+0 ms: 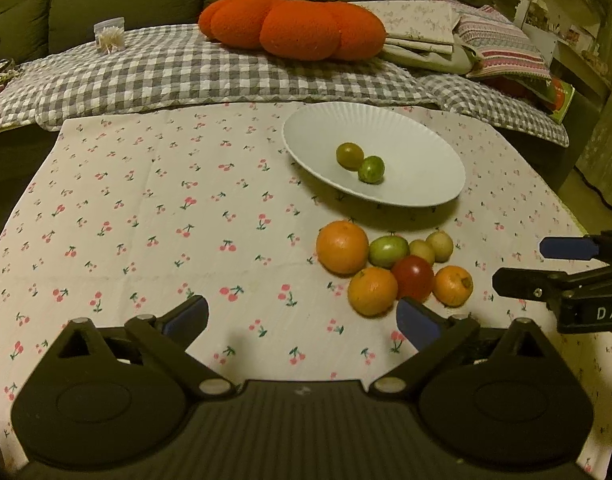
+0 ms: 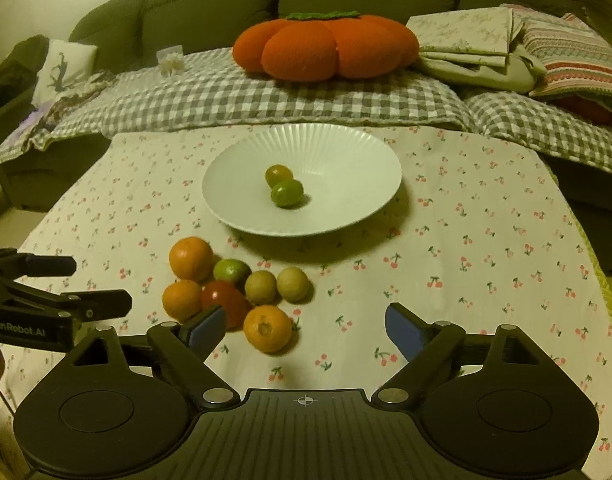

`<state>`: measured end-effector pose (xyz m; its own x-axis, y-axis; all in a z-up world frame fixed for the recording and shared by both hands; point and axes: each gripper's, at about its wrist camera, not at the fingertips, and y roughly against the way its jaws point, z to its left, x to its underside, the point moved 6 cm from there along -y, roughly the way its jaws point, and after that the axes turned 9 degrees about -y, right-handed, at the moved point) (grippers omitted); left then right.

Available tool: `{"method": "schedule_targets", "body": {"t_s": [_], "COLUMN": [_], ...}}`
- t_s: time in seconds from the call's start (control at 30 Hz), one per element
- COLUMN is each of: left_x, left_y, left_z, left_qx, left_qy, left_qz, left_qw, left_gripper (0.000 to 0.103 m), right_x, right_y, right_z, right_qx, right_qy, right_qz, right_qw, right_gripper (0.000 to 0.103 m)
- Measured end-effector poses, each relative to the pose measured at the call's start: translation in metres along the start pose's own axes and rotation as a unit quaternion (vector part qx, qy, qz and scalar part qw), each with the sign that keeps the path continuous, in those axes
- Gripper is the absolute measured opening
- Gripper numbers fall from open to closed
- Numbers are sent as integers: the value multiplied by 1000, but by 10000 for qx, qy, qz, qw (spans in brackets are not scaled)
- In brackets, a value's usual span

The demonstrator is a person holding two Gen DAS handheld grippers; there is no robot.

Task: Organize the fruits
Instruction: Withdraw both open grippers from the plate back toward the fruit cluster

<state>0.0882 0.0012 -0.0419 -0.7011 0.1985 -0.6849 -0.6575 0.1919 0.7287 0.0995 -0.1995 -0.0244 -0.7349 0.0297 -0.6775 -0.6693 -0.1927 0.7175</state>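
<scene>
A white ribbed plate (image 1: pixel 426 148) (image 2: pixel 346 168) stands on the cherry-print cloth and holds two small greenish fruits (image 1: pixel 371 169) (image 2: pixel 287 194). In front of it lies a cluster: three oranges (image 1: pixel 342 246) (image 2: pixel 191 259), a red tomato (image 1: pixel 413 278) (image 2: pixel 222 300), a green fruit (image 1: pixel 388 251) (image 2: pixel 231 272) and two yellowish ones (image 1: pixel 440 245) (image 2: pixel 293 284). My left gripper (image 1: pixel 302 314) (image 2: pixel 86 284) is open above bare cloth, with the cluster just off its right fingertip. My right gripper (image 2: pixel 304 320) (image 1: pixel 546 266) is open; the nearest orange (image 2: pixel 268 328) lies between its fingers, untouched.
Behind the table is a sofa with a checked blanket (image 1: pixel 166 76), a big orange pumpkin cushion (image 1: pixel 294 26) (image 2: pixel 326 50) and folded linens (image 2: pixel 474 40). Shelves (image 1: pixel 578 8) stand at the far right. The cloth's right edge (image 2: pixel 590 264) drops off near the right gripper.
</scene>
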Motion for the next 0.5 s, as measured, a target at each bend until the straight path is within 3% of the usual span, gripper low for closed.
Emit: {"method": "schedule_targets", "body": {"t_s": [0.5], "left_x": [29], "left_y": [27], "left_z": [-4], "left_qx": [184], "left_qy": [-217], "left_qz": [64], "left_qw": [9996], "left_gripper": [100], "right_x": [24], "right_y": [6], "right_z": [9], "right_qx": [-1], "right_qy": [61], "right_qz": [125], "right_qw": [9999], "right_gripper": [91]}}
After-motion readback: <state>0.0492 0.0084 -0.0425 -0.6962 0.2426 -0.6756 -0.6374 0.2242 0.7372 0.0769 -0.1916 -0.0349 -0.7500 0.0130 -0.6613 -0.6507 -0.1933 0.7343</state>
